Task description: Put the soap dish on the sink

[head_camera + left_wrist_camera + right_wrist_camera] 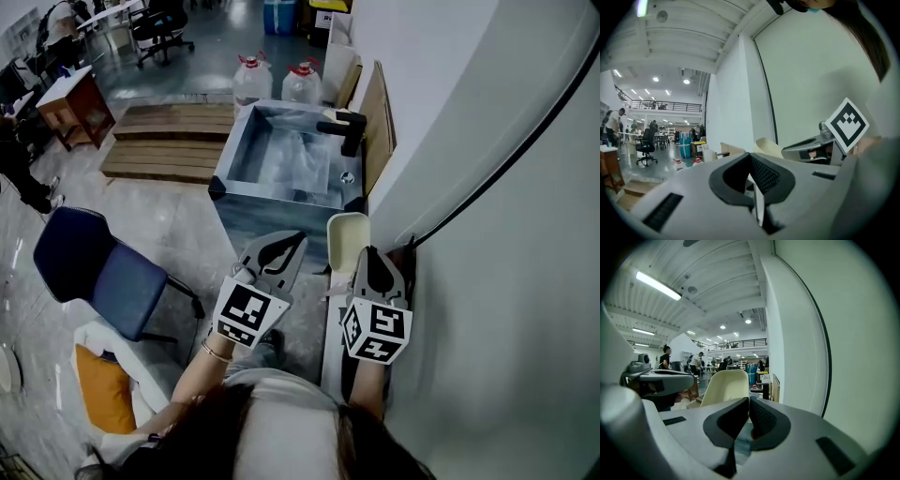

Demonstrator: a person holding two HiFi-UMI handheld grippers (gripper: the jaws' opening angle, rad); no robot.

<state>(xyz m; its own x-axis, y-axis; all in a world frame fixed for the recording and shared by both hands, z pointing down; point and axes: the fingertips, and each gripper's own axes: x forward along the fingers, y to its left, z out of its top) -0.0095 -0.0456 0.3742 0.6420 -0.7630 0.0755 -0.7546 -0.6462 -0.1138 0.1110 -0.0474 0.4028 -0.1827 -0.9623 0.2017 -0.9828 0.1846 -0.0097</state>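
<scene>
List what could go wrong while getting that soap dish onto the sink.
1. The right gripper seems to pinch the soap dish only at its near edge, so it may tilt or slip out on the way.
2. The sink offers only narrow rims, and the black faucet stands on the right ledge, so the dish could knock it or slide into the basin.

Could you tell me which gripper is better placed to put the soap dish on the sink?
Right: the right gripper is shut on the soap dish, facing the sink; the left gripper is shut and empty.
</scene>
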